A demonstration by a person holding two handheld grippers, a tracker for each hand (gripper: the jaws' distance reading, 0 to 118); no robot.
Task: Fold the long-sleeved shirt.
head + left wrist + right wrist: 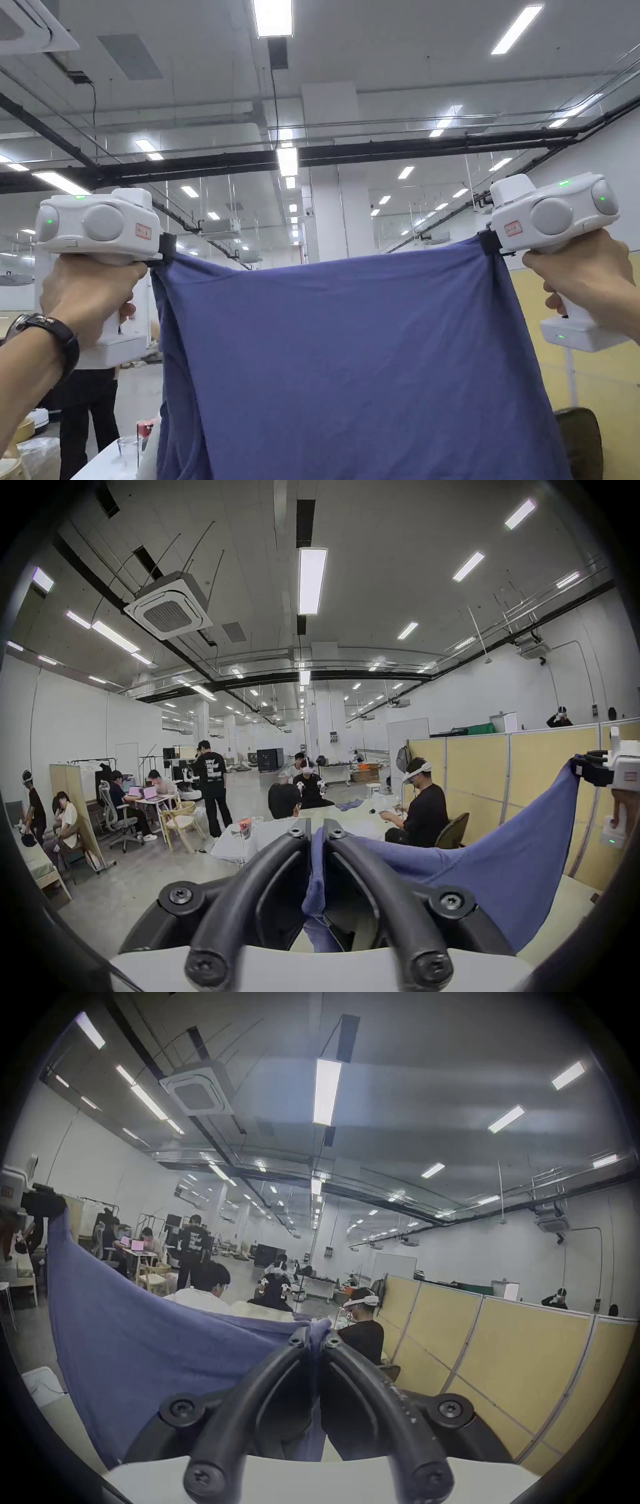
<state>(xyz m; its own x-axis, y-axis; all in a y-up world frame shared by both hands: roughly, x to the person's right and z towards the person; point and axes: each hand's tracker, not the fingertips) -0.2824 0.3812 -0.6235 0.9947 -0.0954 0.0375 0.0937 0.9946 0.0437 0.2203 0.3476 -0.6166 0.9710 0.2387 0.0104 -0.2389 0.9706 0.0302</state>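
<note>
The blue shirt [350, 362] hangs in the air, stretched wide between the two grippers at head height. The left gripper [167, 247] has its fingers [301, 833] closed on one top corner, a fold of cloth pinched between them. The right gripper [490, 242] has its fingers [299, 1340] clamped the same way on the other corner, and the cloth sags between.

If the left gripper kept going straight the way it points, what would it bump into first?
Probably nothing soon. The left gripper, shut on the blue shirt, points over the white table toward a seated person in white. That person looks first in line, though depth is unclear.
</note>
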